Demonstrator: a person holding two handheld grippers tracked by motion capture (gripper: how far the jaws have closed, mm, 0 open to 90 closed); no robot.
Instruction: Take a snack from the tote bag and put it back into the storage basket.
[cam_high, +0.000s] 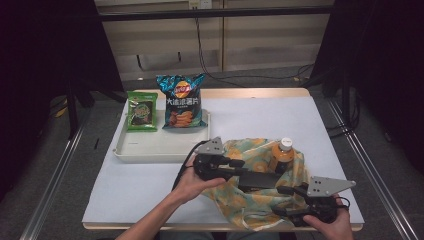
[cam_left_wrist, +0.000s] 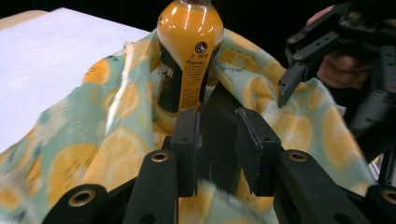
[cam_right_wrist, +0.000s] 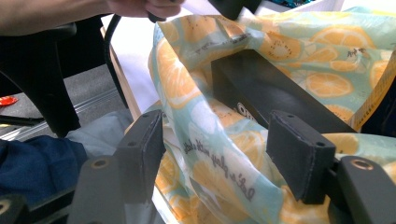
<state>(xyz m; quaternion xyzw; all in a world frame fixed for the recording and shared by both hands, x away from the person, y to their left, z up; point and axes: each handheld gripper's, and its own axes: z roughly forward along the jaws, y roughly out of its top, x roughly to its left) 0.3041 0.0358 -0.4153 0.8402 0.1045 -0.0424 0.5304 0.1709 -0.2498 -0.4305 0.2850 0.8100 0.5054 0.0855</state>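
Note:
A cloth bag (cam_high: 250, 200) printed with orange slices lies open at the table's front right. An orange juice bottle (cam_high: 283, 155) with a white cap stands inside it. My left gripper (cam_high: 244, 172) is shut on a flat black box (cam_high: 262, 180), which sits low in the bag's mouth; in the left gripper view the box (cam_left_wrist: 217, 126) is pinched between the jaws of the left gripper (cam_left_wrist: 218, 133), just before the bottle (cam_left_wrist: 187, 56). My right gripper (cam_high: 281, 201) is open at the bag's near right edge. A fold of the bag (cam_right_wrist: 210, 154) runs between the spread jaws of the right gripper (cam_right_wrist: 222, 147), with the box (cam_right_wrist: 271, 93) beyond.
A white tray (cam_high: 150, 147) at the left rear holds a blue chip bag (cam_high: 181, 102) and a green snack bag (cam_high: 141, 111). The white table cover (cam_high: 260, 115) is bare behind the bag. The table's front edge runs just under my hands.

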